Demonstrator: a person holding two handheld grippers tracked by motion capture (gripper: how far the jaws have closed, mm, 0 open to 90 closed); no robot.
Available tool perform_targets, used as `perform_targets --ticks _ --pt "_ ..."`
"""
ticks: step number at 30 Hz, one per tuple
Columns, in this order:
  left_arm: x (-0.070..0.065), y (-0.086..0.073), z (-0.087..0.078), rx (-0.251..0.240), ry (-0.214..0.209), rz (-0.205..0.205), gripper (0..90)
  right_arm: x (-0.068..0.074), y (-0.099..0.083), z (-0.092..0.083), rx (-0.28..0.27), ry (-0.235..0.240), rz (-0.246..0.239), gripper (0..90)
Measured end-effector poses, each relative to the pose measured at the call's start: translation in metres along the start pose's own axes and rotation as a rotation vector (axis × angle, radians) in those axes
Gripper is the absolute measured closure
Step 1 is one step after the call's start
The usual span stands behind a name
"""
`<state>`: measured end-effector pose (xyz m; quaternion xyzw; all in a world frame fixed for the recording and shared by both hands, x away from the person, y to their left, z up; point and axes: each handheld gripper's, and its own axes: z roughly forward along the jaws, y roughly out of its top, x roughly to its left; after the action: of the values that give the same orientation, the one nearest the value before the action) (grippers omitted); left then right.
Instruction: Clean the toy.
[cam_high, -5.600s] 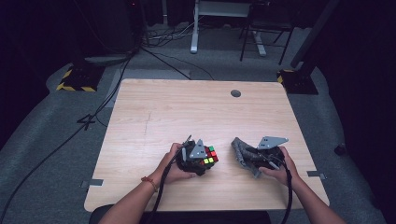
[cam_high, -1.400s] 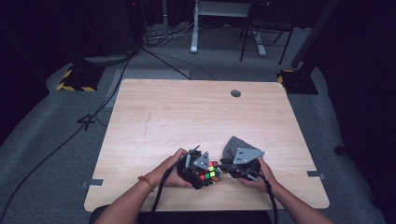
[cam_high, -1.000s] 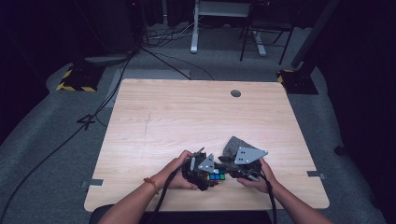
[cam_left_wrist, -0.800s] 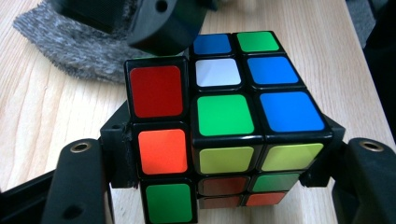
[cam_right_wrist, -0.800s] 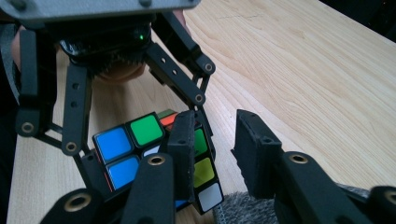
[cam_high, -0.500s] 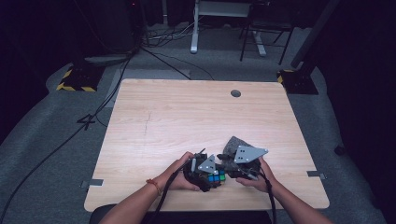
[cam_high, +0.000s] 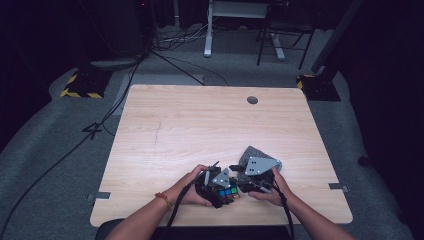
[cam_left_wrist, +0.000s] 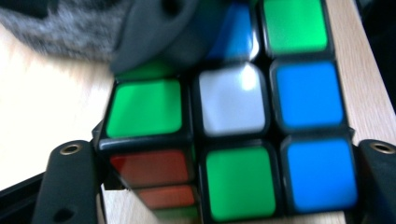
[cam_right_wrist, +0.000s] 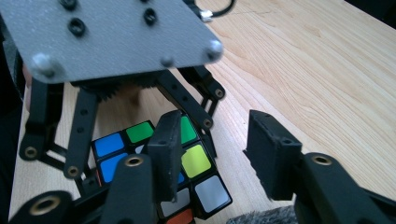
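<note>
A Rubik's cube (cam_high: 231, 192) rests near the table's front edge. In the left gripper view the cube (cam_left_wrist: 233, 140) spans from one jaw to the other. My left gripper (cam_high: 225, 194) is shut on it, and its jaws have just been opening slightly. My right gripper (cam_right_wrist: 217, 156) faces the cube from the right. Its jaws have just been opening, with only bare table between them. Its left finger (cam_right_wrist: 164, 154) lies over the cube's top (cam_right_wrist: 198, 161). That same dark finger (cam_left_wrist: 154, 32) covers the cube's far corner in the left gripper view.
The wooden table (cam_high: 200, 125) has a round cable hole (cam_high: 252, 100) at the back right. A grey fuzzy patch (cam_high: 250, 154) sits just behind the right gripper's plate. Cables and furniture legs lie on the floor beyond the table.
Since several seconds ago, the right gripper has moved left up against the cube and both hands have slid toward the front edge. Over the last second the hands have barely shifted.
</note>
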<state>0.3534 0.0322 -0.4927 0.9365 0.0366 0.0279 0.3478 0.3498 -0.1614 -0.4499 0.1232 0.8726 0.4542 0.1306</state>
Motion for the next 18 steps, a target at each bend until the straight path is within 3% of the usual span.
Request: perform_targets --ticks 4,9,14,18 --pt "0.002 -0.011 -0.012 -0.011 0.015 -0.049 21.7 -0.002 -0.002 -0.001 0.003 -0.007 0.016 54.6" --pt "0.001 -0.020 -0.025 -0.020 0.034 -0.056 22.7 -0.007 -0.003 -0.005 0.013 -0.017 0.036 49.8" --pt "0.001 -0.021 -0.026 -0.024 0.041 -0.063 27.8 -0.005 -0.004 -0.015 0.007 -0.006 0.027 49.2" --pt "0.002 -0.019 -0.024 -0.033 0.038 -0.080 22.0 -0.005 -0.006 -0.016 0.013 0.022 0.037 49.2"
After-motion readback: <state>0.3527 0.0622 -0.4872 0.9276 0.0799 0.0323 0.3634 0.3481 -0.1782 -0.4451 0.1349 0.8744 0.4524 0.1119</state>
